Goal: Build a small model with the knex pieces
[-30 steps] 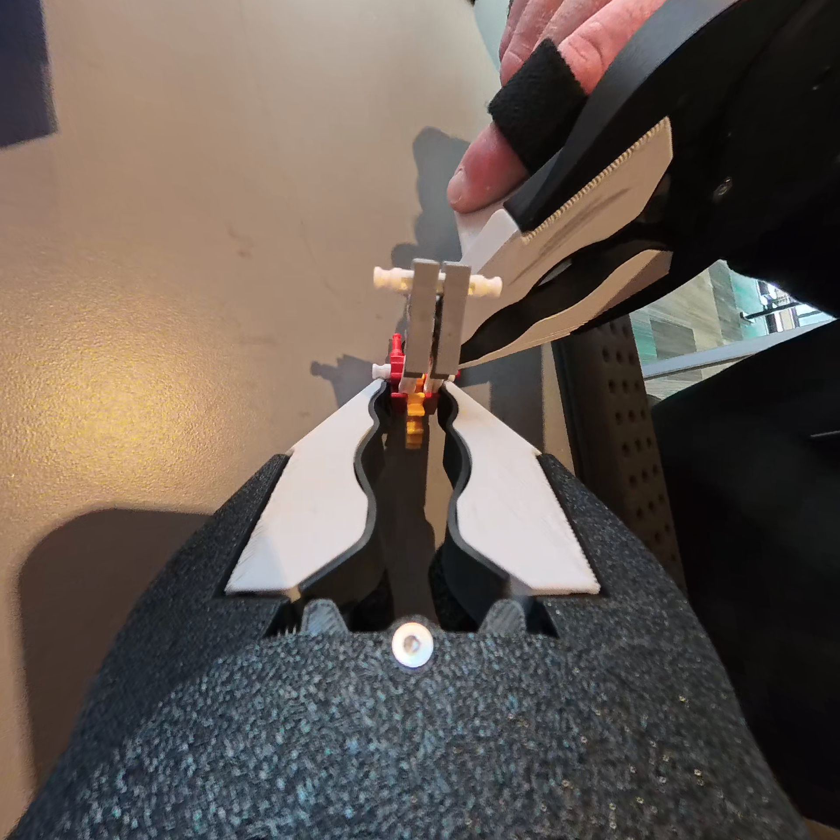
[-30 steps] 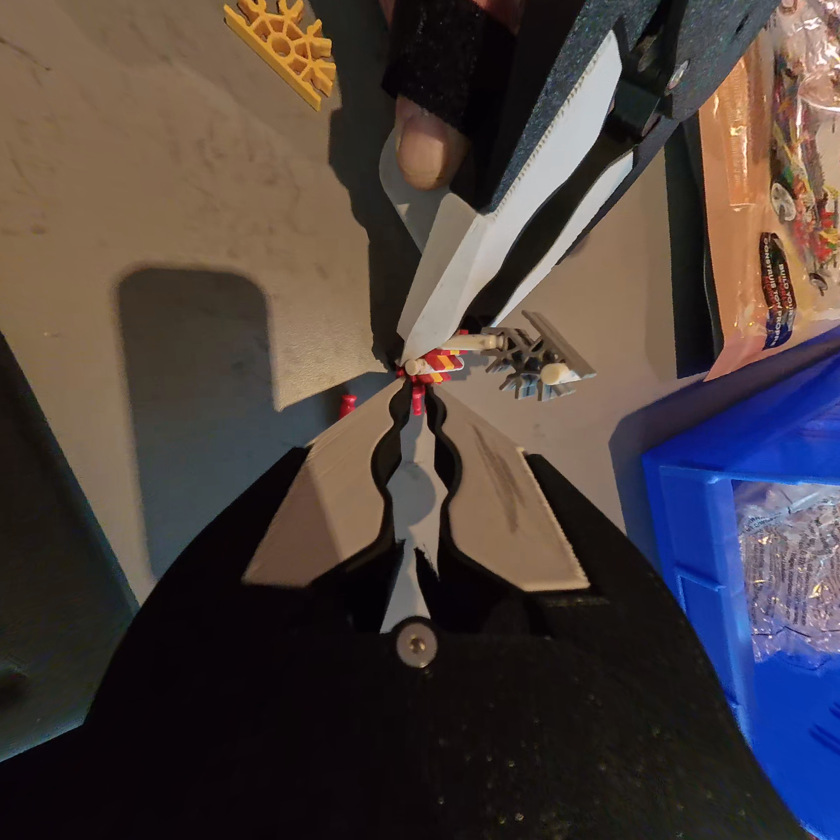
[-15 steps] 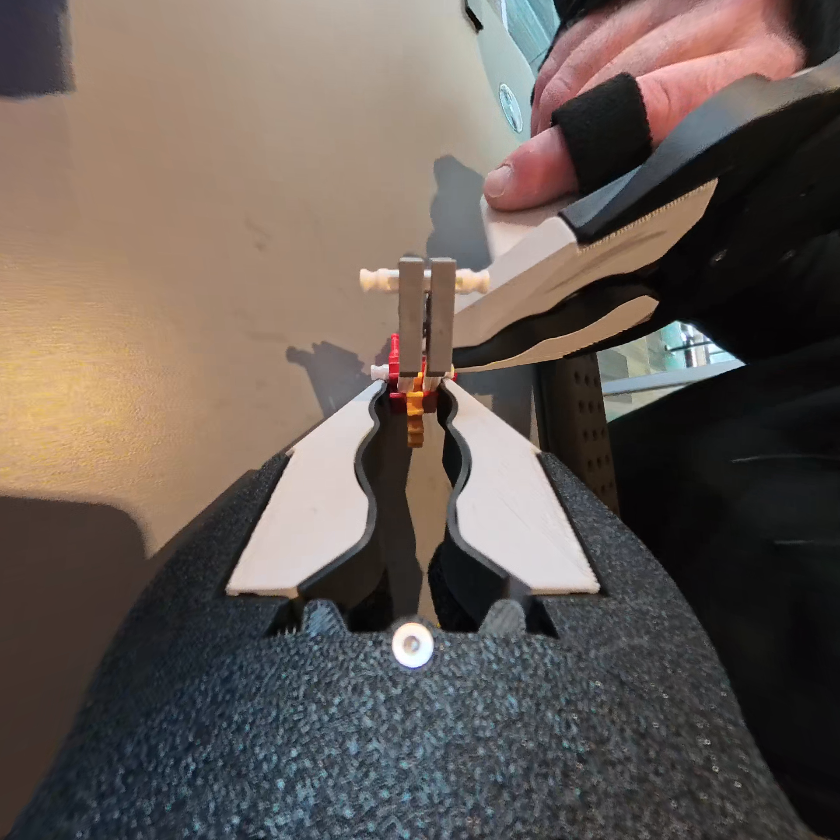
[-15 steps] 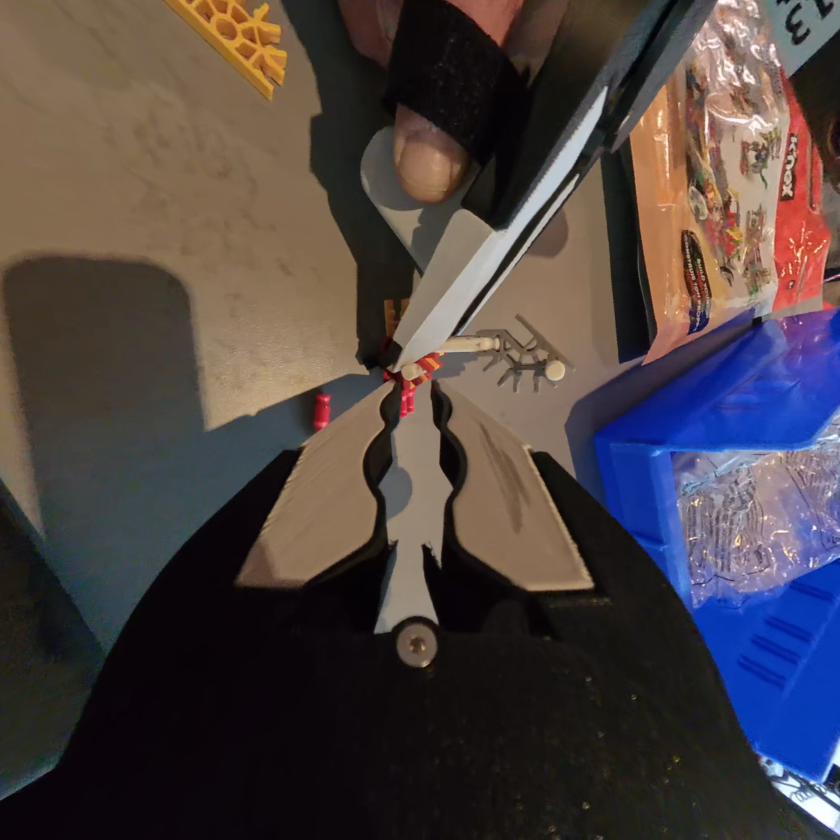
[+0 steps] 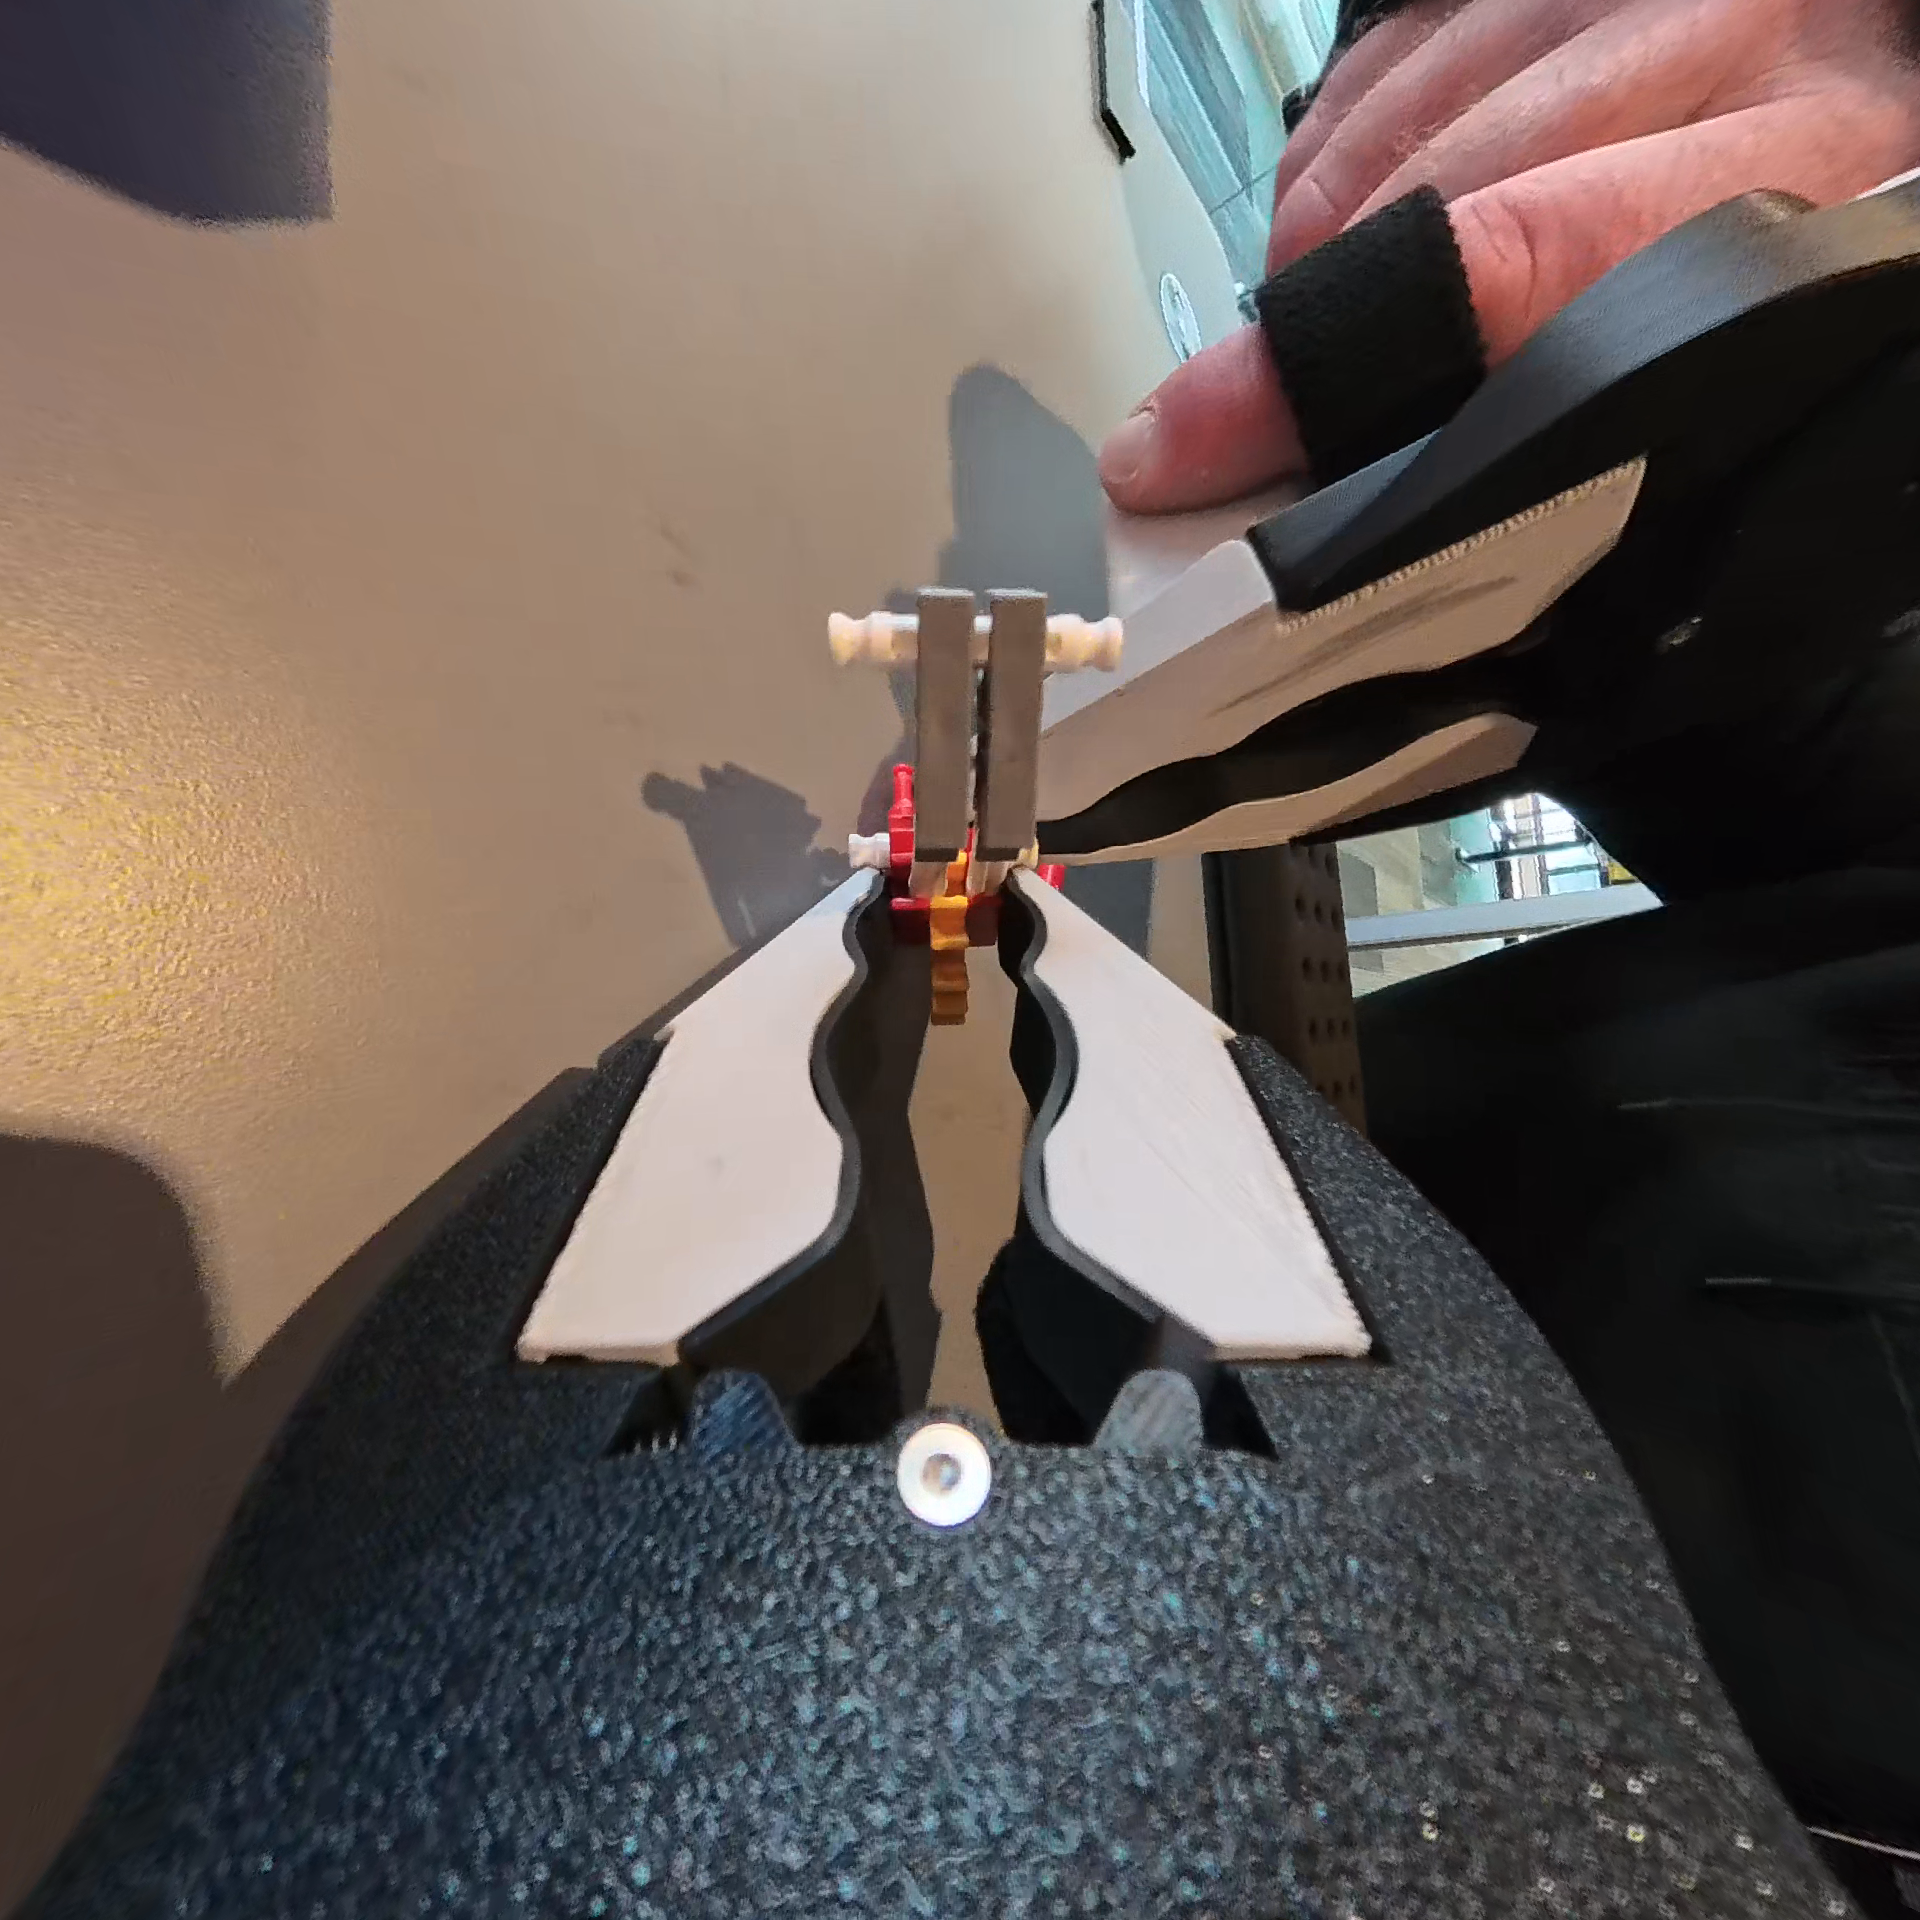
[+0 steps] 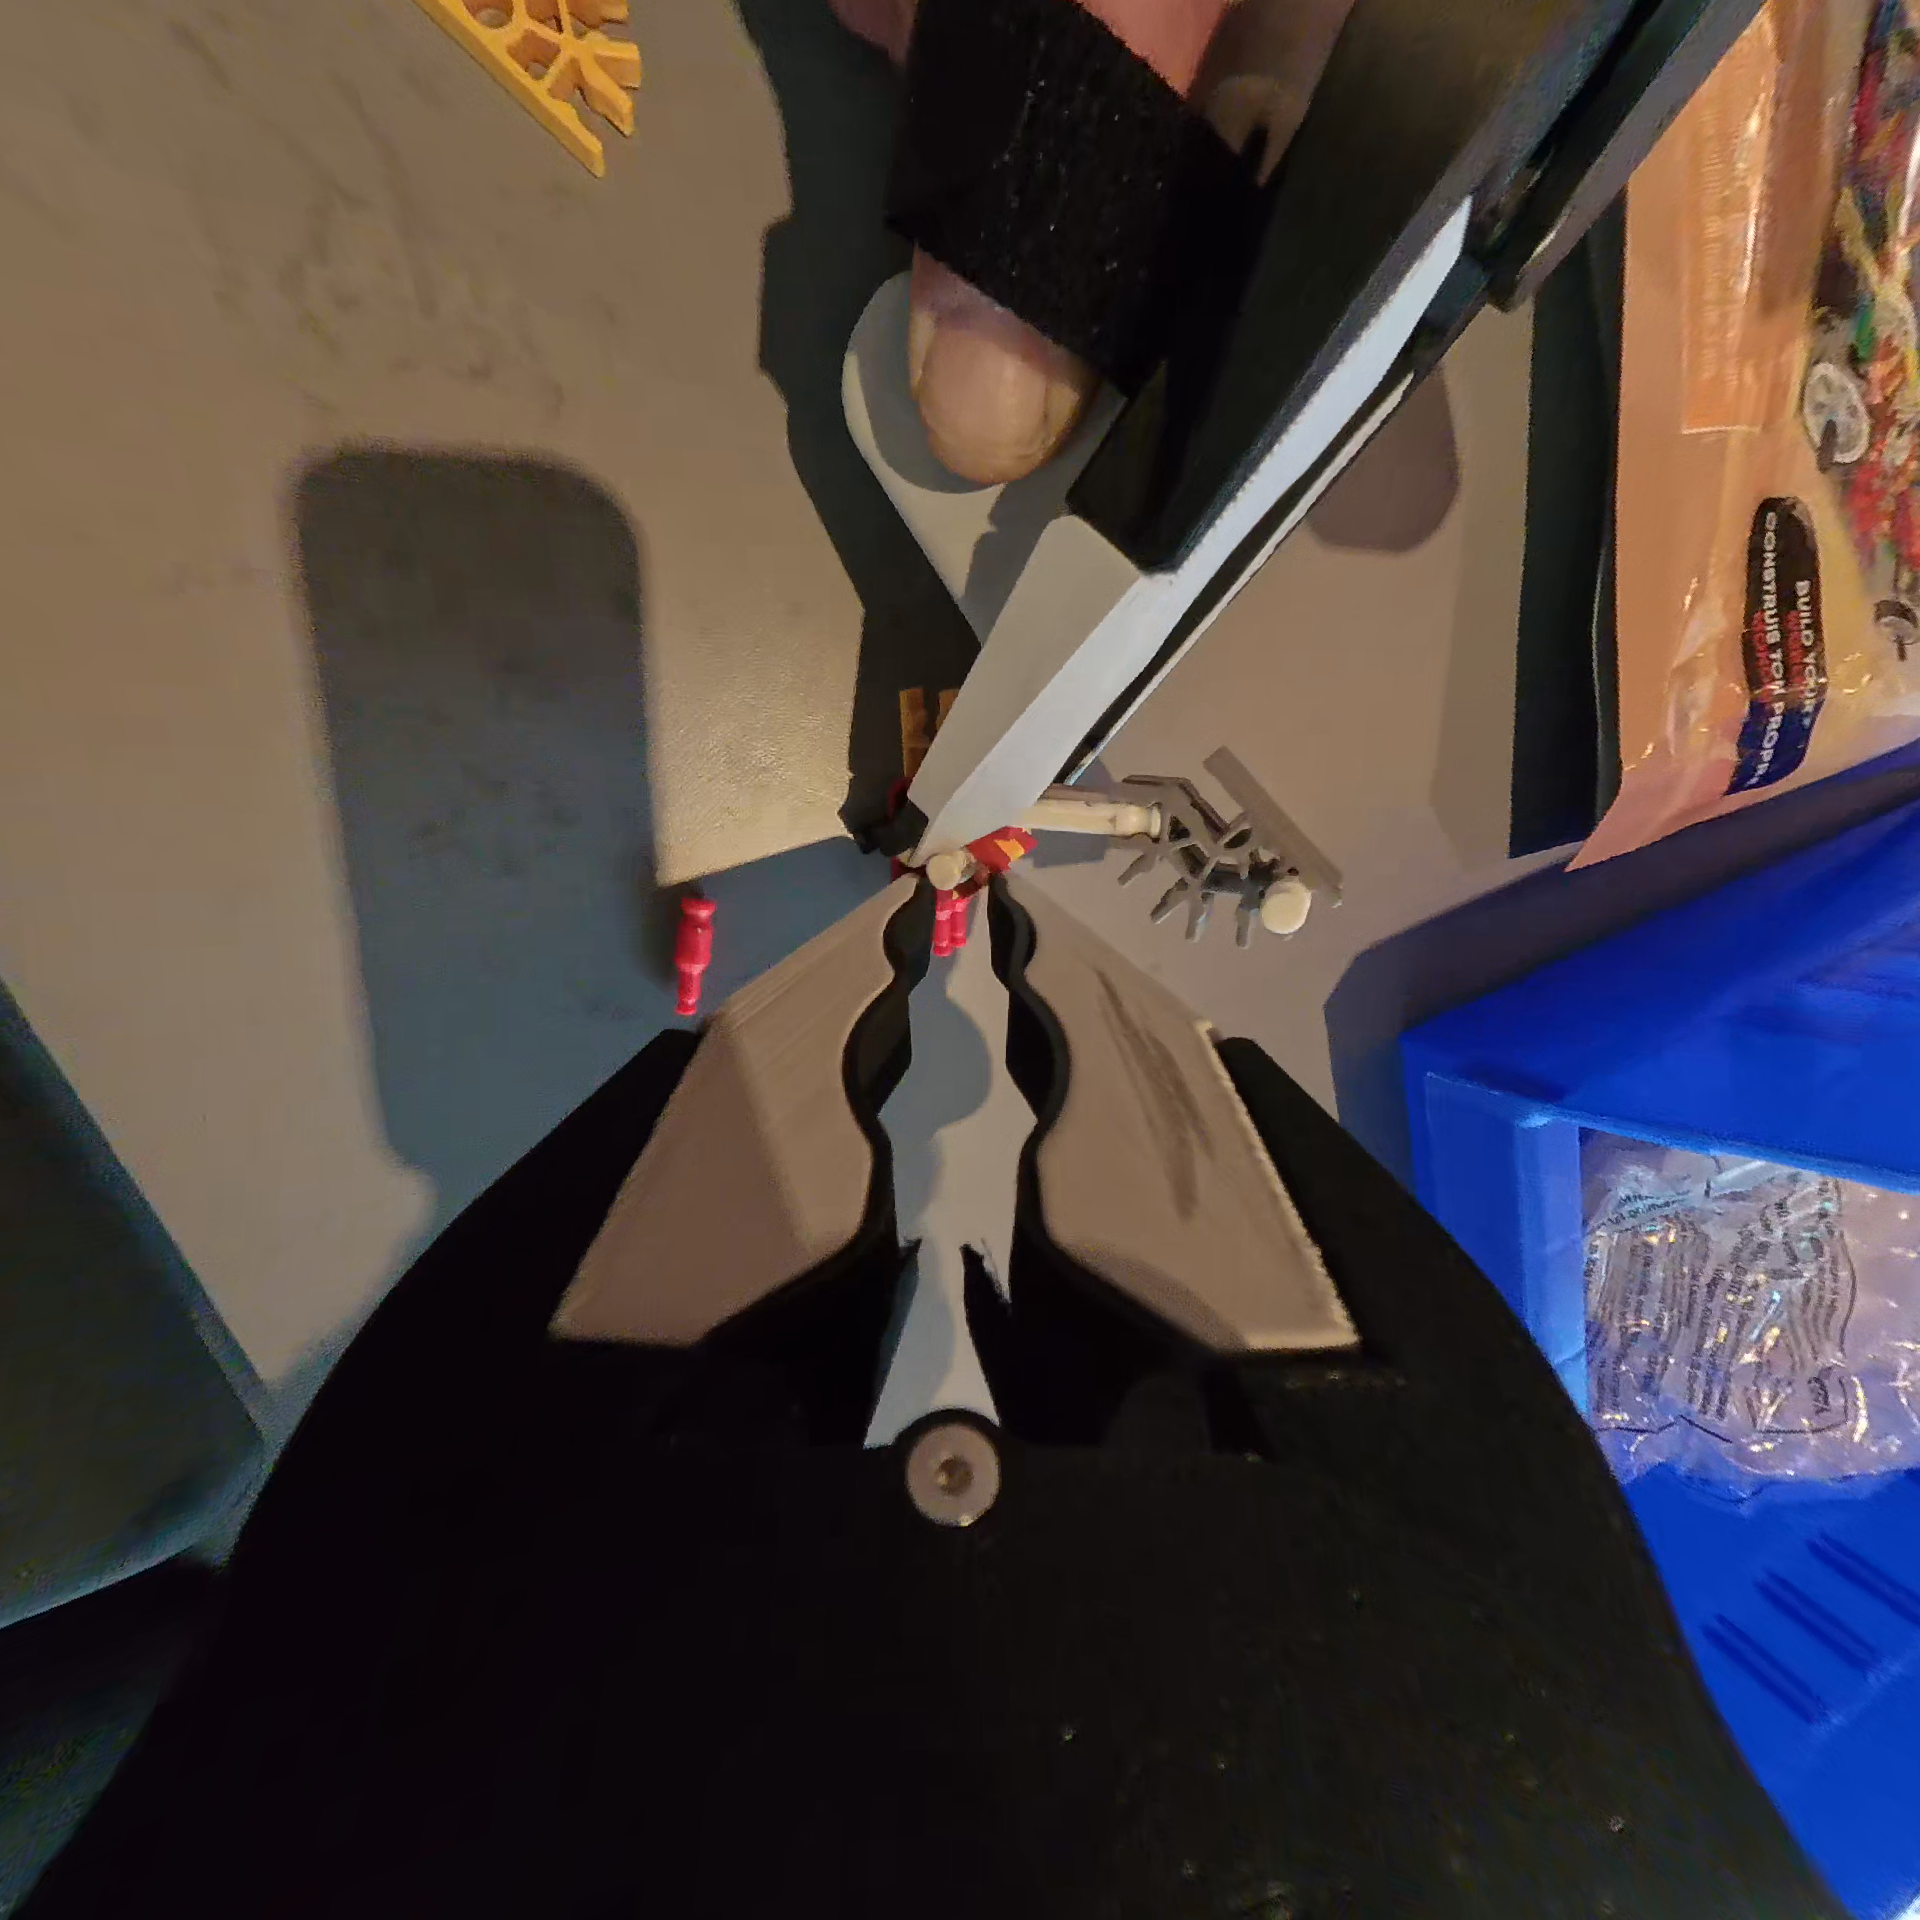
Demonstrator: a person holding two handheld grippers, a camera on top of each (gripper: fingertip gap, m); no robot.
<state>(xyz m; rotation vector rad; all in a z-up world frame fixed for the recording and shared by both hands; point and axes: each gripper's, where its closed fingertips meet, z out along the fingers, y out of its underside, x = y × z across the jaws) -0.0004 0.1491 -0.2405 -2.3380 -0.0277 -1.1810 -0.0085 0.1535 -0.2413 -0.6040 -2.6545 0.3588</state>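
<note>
My left gripper [image 5: 948, 883] is shut on a small toy assembly [image 5: 951, 914] of red and orange connectors. Two grey connectors [image 5: 977, 727] stand up from it with a white rod [image 5: 868, 639] through their far ends. My right gripper [image 5: 1044, 826] comes in from the right, its tips against the assembly's right side. In the right wrist view my right gripper [image 6: 951, 894] is shut on a short red rod [image 6: 951, 920] at the assembly, and the left gripper [image 6: 925, 831] reaches down from above. The grey connectors [image 6: 1216, 852] stick out to the right.
A loose red rod [image 6: 691, 951] lies on the grey table [image 6: 312, 312] left of my right fingers. A yellow connector [image 6: 551, 62] lies far left. A blue bin [image 6: 1662, 1039] holding a plastic bag stands right, with a bag of parts [image 6: 1766, 416] behind it. Both grippers' tips are close together, under 4 cm apart.
Both grippers keep their hold at the assembly. The right gripper has tilted flatter in the left wrist view, and the right wrist view has swung a little toward the blue bin.
</note>
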